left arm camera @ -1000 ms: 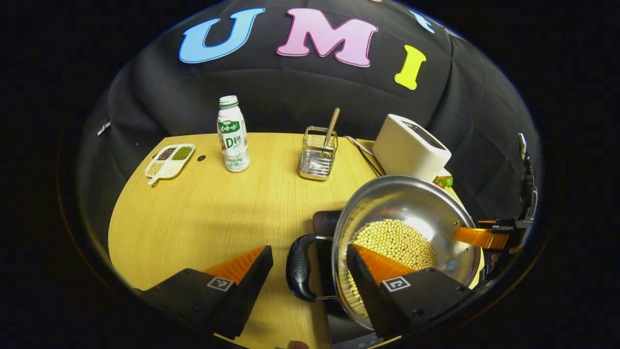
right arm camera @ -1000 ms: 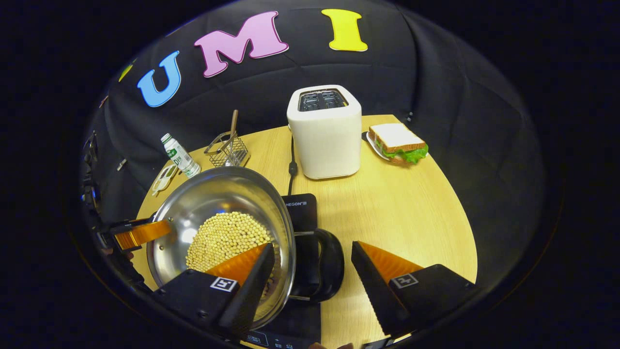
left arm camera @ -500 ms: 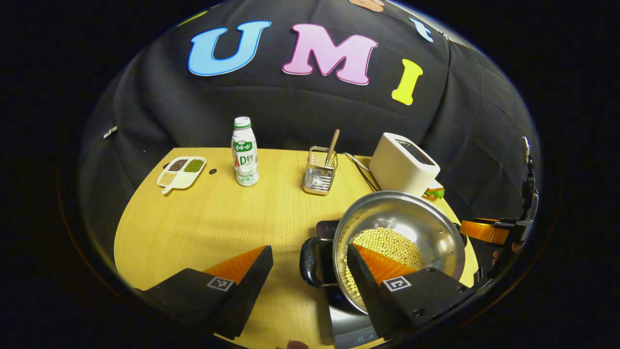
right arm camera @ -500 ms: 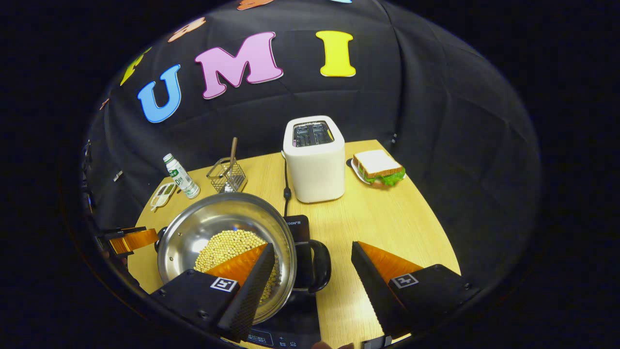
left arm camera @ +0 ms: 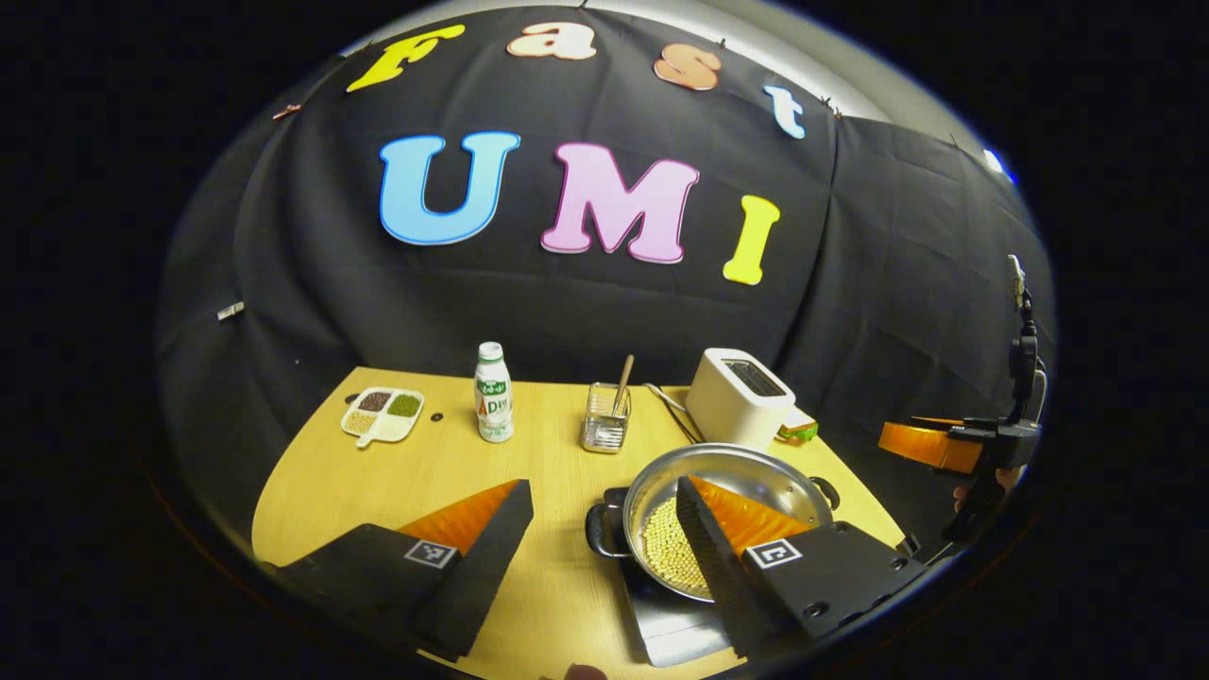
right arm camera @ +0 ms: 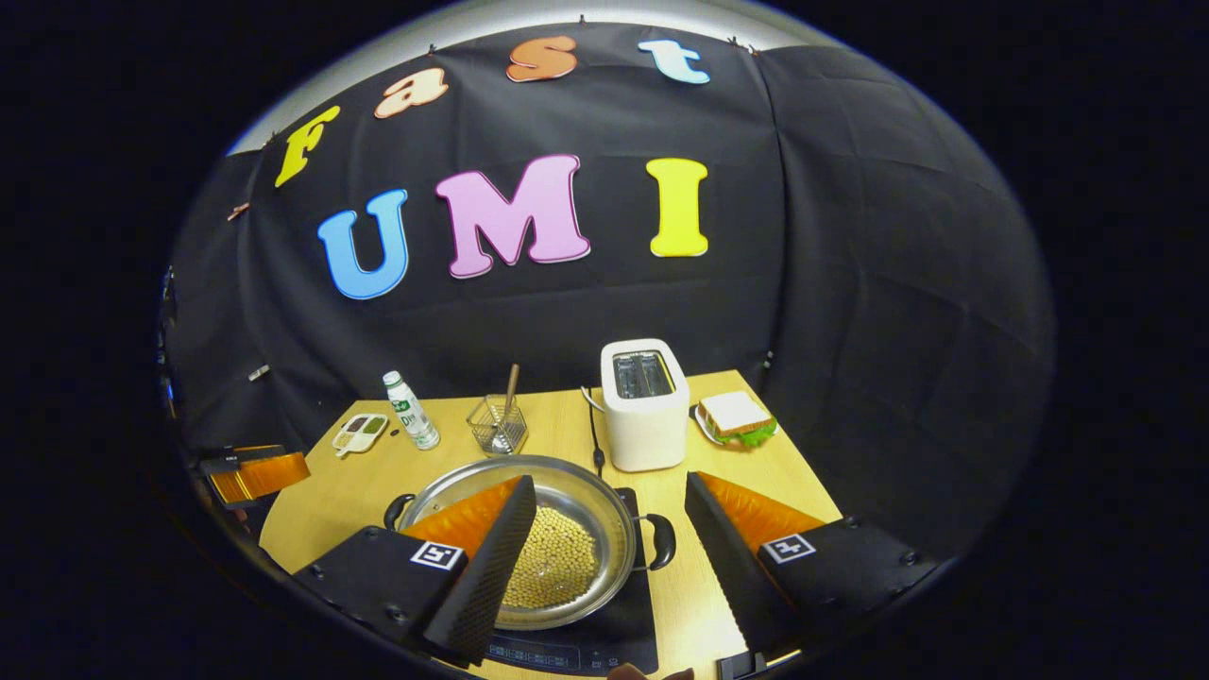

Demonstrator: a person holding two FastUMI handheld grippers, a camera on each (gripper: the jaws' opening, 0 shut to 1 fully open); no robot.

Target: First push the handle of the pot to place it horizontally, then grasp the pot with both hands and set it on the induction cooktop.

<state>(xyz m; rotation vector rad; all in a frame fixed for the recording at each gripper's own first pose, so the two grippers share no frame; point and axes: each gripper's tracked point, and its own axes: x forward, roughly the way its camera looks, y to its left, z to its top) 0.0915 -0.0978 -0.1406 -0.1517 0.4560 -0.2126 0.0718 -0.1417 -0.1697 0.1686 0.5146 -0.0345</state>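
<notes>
pot sits flat on cooktop, beans settled at its centre, handles at 3 and 9 o'clock | left gripper jaws wide, empty | right gripper jaws wide, empty | both clear above pot, placement judged done

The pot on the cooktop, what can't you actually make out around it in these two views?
- Left gripper view: the pot has its near side behind the left gripper.
- Right gripper view: the cooktop panel markings are too small.
- Left gripper view: the sandwich sits mostly behind the toaster.
- Both views: the bottle label is too small.
</notes>
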